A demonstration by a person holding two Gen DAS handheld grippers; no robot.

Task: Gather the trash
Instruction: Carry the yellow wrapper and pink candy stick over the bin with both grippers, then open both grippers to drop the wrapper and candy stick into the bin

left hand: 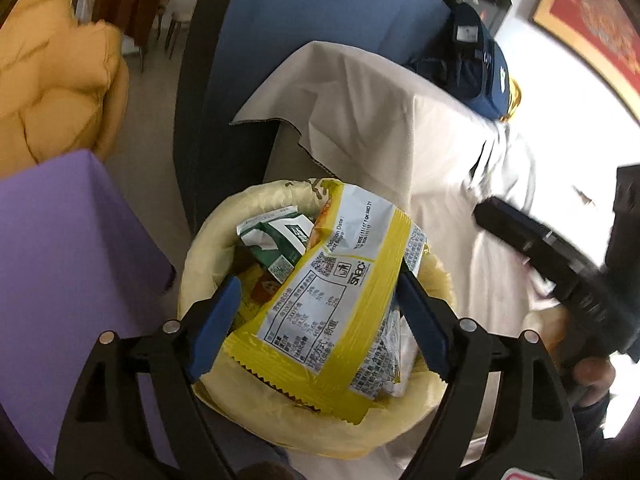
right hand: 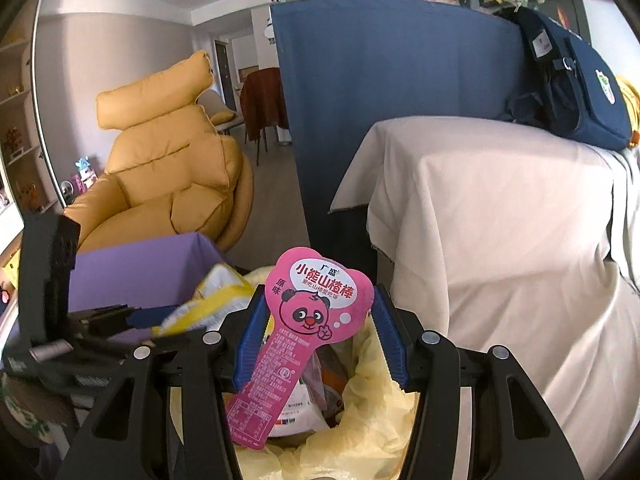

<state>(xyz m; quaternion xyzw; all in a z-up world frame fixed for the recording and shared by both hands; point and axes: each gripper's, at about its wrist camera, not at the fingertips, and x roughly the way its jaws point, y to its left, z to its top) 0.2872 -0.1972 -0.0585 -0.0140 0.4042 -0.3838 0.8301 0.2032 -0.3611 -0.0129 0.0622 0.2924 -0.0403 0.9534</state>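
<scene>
While the left gripper [left hand: 316,316] hangs released over the bin [left hand: 208,240], the right gripper's [right hand: 316,336] loose pink wrapper [right hand: 312,312] could slip outside.

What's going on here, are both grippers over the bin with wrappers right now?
Yes. The left gripper is open above the trash bin, with a yellow snack bag lying between its fingers on top of the trash, apparently just dropped. The right gripper stands over the same yellow-lined bin with a pink bear-face wrapper upright between its fingers; whether the fingers actually grip it is unclear.
</scene>
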